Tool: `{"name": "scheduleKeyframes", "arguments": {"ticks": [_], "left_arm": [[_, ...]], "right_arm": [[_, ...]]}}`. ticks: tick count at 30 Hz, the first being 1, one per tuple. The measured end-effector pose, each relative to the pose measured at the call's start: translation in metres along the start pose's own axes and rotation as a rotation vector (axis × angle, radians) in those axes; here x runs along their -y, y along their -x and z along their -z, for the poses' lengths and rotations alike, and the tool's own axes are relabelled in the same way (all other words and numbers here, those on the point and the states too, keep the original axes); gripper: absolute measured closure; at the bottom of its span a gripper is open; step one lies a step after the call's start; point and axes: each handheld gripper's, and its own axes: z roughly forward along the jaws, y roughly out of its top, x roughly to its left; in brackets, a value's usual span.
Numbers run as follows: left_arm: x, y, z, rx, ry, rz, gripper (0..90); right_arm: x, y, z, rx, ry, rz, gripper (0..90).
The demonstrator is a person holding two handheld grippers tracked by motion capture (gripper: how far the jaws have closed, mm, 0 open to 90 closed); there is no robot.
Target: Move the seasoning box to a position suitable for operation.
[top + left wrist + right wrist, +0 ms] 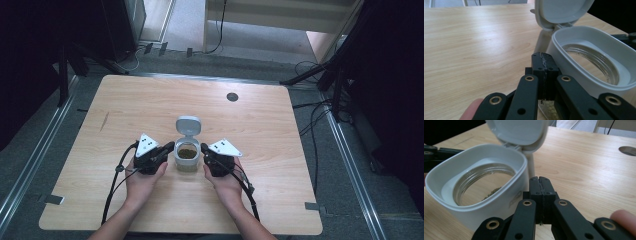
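A glass jar (pixel 187 158) with a white collar and a hinged lid (pixel 188 125) flipped up stands at the table's middle; brownish contents lie inside. My left gripper (pixel 170 146) is shut, its tip just left of the jar's rim. My right gripper (pixel 204 147) is shut too, its tip at the jar's right side. In the left gripper view the closed jaws sit against the white collar (pixel 599 82). In the right gripper view the closed jaws rest beside the collar (pixel 506 192) under the raised lid (pixel 521 132).
The wooden table (pixel 125 110) has a round grey cable hole (pixel 232 97) at the back right. Dark stands and cables surround the table on the floor. The other gripper's black jaw (pixel 434 155) shows beyond the jar.
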Motion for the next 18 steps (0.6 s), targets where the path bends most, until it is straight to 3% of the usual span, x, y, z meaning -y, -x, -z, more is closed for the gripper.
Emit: {"name": "scheduleKeyframes", "arguments": {"ticks": [4, 5, 6, 7, 10, 14, 18], "left_arm": [[0.001, -0.014, 0.010, -0.010, 0.020, 0.012, 90.0], [0.003, -0.025, 0.019, -0.020, 0.036, 0.019, 90.0], [0.003, -0.025, 0.019, -0.020, 0.036, 0.019, 90.0], [0.006, -0.037, 0.027, -0.031, 0.046, 0.025, 90.0], [0.014, -0.055, 0.037, -0.051, 0.051, 0.060, 90.0], [0.025, -0.074, 0.047, -0.077, 0.042, 0.069, 90.0], [0.031, -0.082, 0.052, -0.094, 0.047, 0.061, 90.0]], "right_arm": [[0.000, 0.014, 0.004, 0.007, 0.019, -0.028, 90.0], [0.001, 0.026, 0.006, 0.009, 0.026, -0.048, 90.0], [0.001, 0.026, 0.006, 0.009, 0.026, -0.048, 90.0], [0.002, 0.037, 0.007, 0.021, 0.034, -0.050, 90.0], [0.000, 0.050, 0.008, 0.045, 0.043, -0.060, 90.0], [-0.005, 0.062, 0.006, 0.056, 0.051, -0.069, 90.0], [-0.014, 0.067, 0.004, 0.044, 0.066, -0.074, 90.0]]}}
